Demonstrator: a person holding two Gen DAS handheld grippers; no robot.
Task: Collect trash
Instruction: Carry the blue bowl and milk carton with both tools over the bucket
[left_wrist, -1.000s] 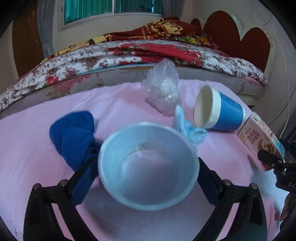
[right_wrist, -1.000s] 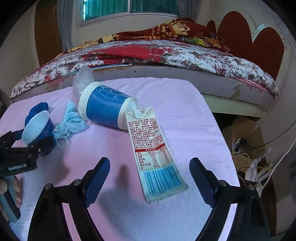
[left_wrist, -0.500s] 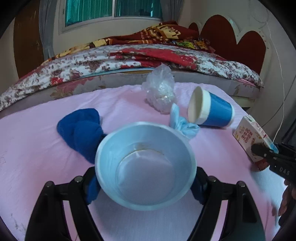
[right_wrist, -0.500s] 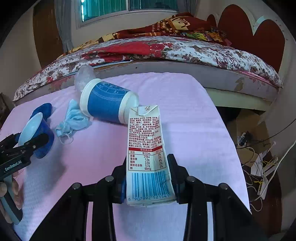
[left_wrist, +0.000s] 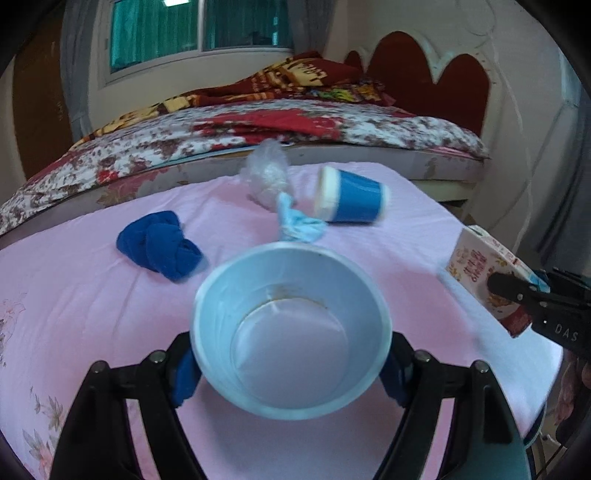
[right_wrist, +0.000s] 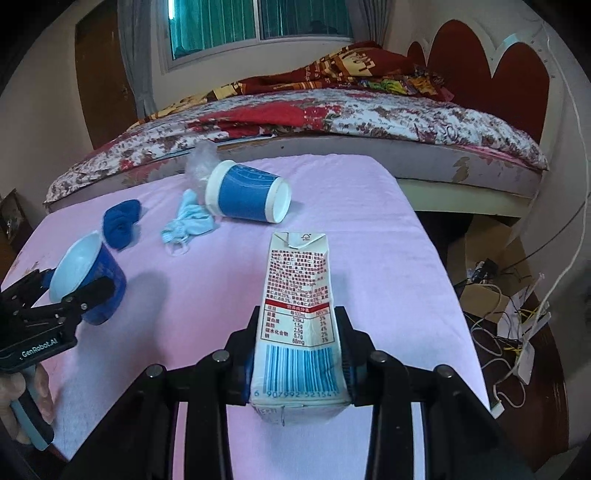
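Clamping from both sides, a paper cup (left_wrist: 291, 339) is being held mouth-up by the left gripper (left_wrist: 291, 365) & a milk carton (right_wrist: 299, 332) by the right gripper (right_wrist: 299, 354), both lifted off the table's (right_wrist: 388, 258) near edge, prob. for binning.

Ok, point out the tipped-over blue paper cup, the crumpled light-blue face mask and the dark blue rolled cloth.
Tipped-over blue paper cup (right_wrist: 245, 201): right wrist view, on its blue side wall.
Crumpled light-blue face mask (right_wrist: 190, 221): right wrist view, on its bunched middle.
Dark blue rolled cloth (left_wrist: 159, 243): left wrist view, on its knotted centre.
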